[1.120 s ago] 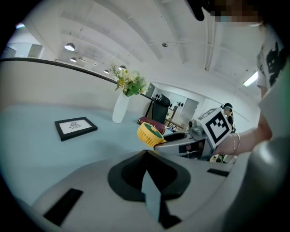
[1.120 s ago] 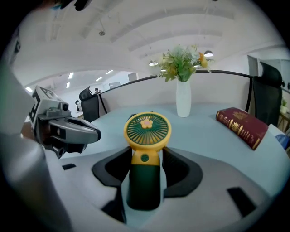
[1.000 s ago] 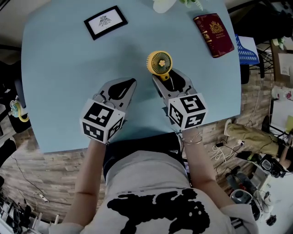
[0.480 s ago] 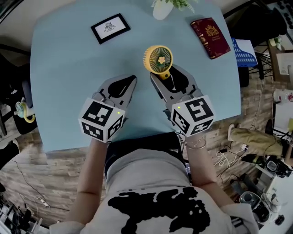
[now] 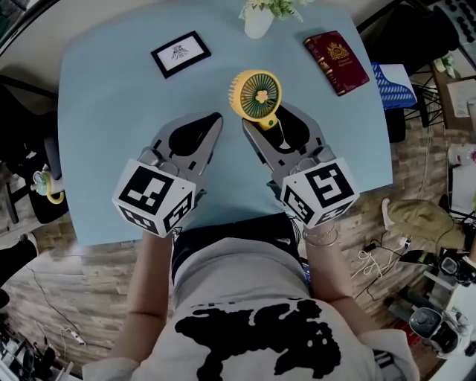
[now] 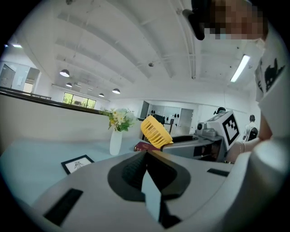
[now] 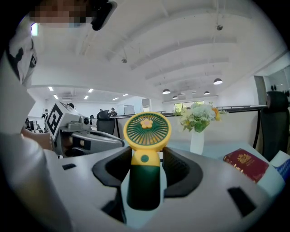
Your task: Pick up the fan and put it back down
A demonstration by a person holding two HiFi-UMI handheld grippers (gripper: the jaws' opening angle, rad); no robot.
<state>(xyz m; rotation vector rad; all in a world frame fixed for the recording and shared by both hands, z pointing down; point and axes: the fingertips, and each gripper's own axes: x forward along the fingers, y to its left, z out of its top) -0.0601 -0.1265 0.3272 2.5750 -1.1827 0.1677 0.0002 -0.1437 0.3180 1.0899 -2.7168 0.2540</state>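
A small fan (image 5: 256,95) with a yellow round head and a dark green handle is held up above the light blue table (image 5: 104,111). My right gripper (image 5: 269,120) is shut on its handle, and the head stands upright just past the fingertips. In the right gripper view the fan (image 7: 147,131) fills the gap between the jaws of the right gripper (image 7: 145,156). My left gripper (image 5: 216,119) hovers beside it to the left, shut with nothing in it. In the left gripper view the jaws of the left gripper (image 6: 146,153) meet, and the fan (image 6: 155,132) shows beyond them to the right.
A black-framed picture (image 5: 181,53) lies at the table's far left. A white vase with flowers (image 5: 259,18) stands at the far edge, and a dark red booklet (image 5: 336,62) lies at the far right. Cables and clutter (image 5: 416,253) cover the floor to the right.
Both grippers have risen together. The fan has gone up off the table in the right gripper and looks larger in the head view.
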